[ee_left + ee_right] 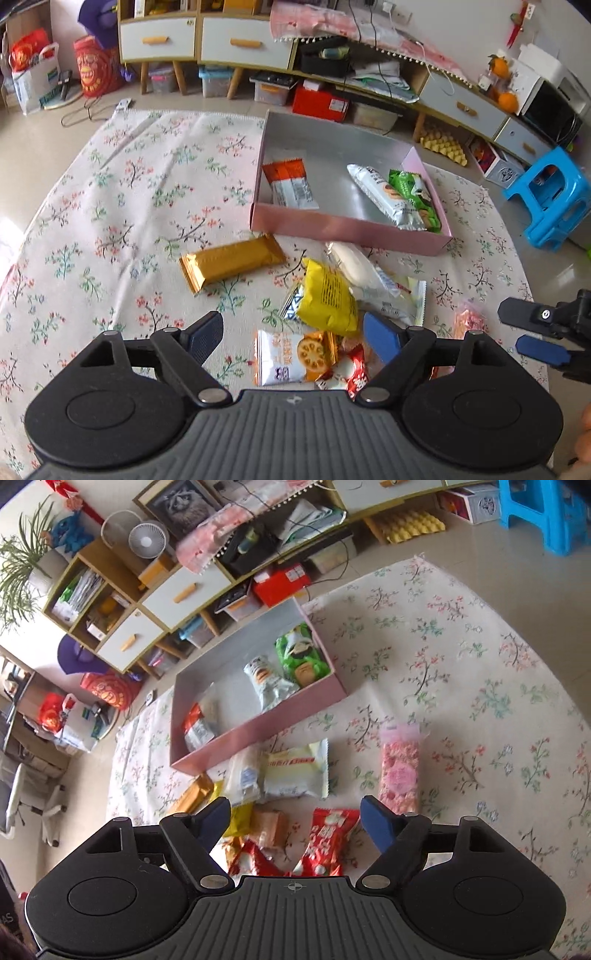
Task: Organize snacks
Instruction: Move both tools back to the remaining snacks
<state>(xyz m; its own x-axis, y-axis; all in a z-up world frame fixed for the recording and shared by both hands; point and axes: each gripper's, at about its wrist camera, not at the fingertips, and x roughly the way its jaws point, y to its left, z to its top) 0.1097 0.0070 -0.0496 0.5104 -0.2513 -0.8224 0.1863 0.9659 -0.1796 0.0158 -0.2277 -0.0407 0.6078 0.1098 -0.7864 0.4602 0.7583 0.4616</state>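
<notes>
While both your grippers hang with jaws spread and empty, the red packet lies on the cloth between the right gripper jaws, probably lengthwise toward the far pink box.

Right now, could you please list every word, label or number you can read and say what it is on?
None can be read for certain.
Tomato packet: printed characters, blurred.
Red packet: white characters, blurred.
Cream packet: red strip of print, too small.
Orange packet: barcode label, too small.
</notes>
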